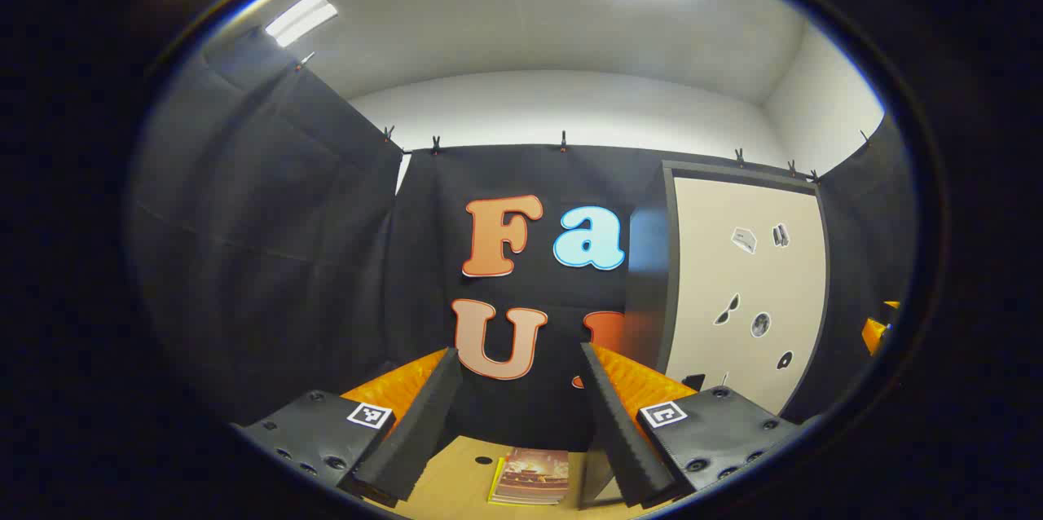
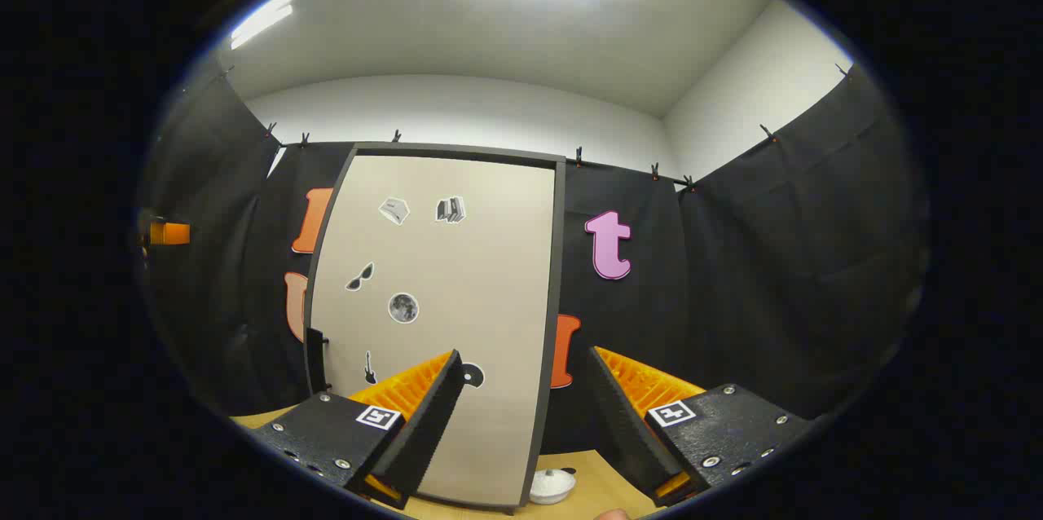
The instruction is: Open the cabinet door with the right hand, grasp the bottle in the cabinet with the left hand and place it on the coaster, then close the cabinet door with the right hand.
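The cabinet stands upright on the wooden table with its pale door closed; small stickers dot the door. In the left gripper view the cabinet stands to the right. A dark handle sticks out at the door's lower left edge. My right gripper is open in front of the door's lower part, apart from it. My left gripper is open too, held above the table with nothing between its fingers. The bottle is hidden behind the door. A small white round object, perhaps the coaster, lies on the table right of the cabinet.
A booklet lies on the wooden table below my left gripper, with a small dark hole beside it. Part of the other gripper shows at the far right of the left gripper view. Black cloth walls surround the booth.
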Tool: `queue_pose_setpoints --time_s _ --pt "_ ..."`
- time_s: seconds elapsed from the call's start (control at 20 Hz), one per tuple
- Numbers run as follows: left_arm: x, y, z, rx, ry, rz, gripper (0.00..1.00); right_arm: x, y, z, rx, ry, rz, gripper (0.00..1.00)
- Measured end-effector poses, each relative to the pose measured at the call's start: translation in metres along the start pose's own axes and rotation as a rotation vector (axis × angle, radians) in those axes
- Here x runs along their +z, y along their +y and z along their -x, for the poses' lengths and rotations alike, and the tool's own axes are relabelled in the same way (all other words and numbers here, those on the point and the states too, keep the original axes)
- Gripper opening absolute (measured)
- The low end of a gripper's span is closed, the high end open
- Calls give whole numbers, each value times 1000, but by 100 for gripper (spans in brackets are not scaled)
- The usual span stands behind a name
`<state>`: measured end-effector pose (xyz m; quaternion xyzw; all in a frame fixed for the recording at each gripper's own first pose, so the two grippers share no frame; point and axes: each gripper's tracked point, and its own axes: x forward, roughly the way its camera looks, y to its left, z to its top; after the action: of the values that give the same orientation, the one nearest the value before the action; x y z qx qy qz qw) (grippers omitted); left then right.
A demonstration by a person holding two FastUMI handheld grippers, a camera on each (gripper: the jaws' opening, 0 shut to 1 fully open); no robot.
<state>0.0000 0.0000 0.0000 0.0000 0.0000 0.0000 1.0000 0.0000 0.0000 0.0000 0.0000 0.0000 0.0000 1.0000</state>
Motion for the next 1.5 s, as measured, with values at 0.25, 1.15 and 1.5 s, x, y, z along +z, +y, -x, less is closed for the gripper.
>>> queue_pose_setpoints --time_s 0.25,1.15,1.5 --pt "10 0 1 -16 19 61 90 12 19 -5 61 -24 -7 95" --pt "22 43 17 69 -16 112 95 2 68 -10 152 29 -40 95" --pt "12 62 27 119 -30 2 96 -13 130 -18 246 72 -76 95"
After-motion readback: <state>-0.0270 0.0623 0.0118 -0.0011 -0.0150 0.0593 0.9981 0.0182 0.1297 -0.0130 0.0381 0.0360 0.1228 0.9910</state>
